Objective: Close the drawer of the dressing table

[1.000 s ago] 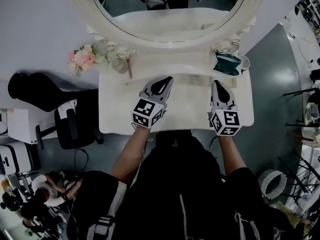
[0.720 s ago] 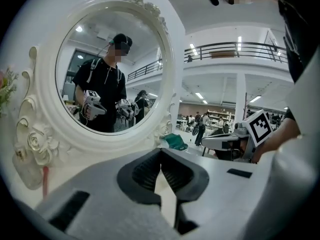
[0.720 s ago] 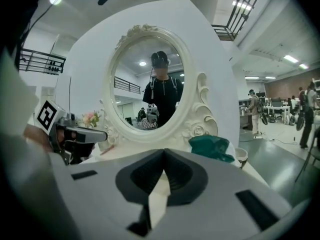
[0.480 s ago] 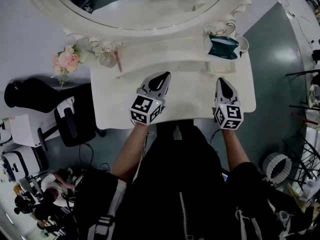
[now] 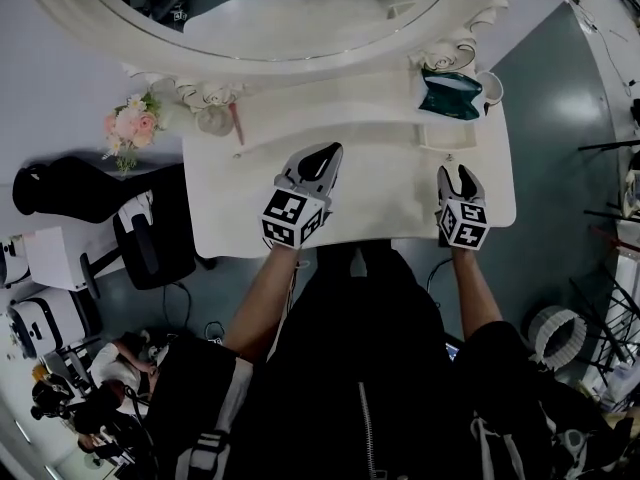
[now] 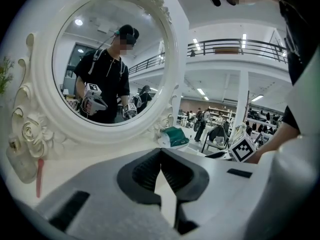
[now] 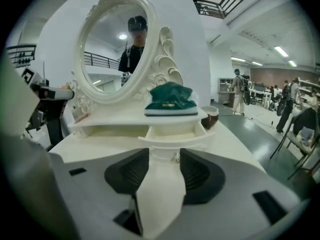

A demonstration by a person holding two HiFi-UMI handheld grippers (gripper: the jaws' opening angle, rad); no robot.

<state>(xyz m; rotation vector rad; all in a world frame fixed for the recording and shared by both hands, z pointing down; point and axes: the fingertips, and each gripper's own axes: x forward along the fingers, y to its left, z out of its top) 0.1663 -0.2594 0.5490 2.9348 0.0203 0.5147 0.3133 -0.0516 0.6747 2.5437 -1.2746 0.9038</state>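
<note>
The white dressing table (image 5: 250, 208) carries a raised shelf under its oval mirror (image 5: 300, 18). At the shelf's right end a small drawer (image 7: 172, 134) stands pulled out, its knob (image 7: 175, 157) facing me. A green box (image 7: 171, 101) rests on the shelf above it. My right gripper (image 5: 457, 174) hovers over the tabletop in front of the drawer (image 5: 445, 136). Its jaws are opening, and between them shows only the tabletop, with the knob beyond the tips (image 7: 164, 154). My left gripper (image 5: 325, 154) hangs over the table's middle, shut on nothing (image 6: 160, 154).
A cup (image 5: 490, 86) stands right of the green box. At the shelf's left end are a glass bottle (image 5: 213, 118), a pink stick (image 5: 236, 123) and a bunch of flowers (image 5: 125, 123). A black chair (image 5: 150, 243) sits left of the table.
My right gripper has sunk toward the table's front right part and its jaws have come apart. The left gripper has dropped a little and stayed shut.
</note>
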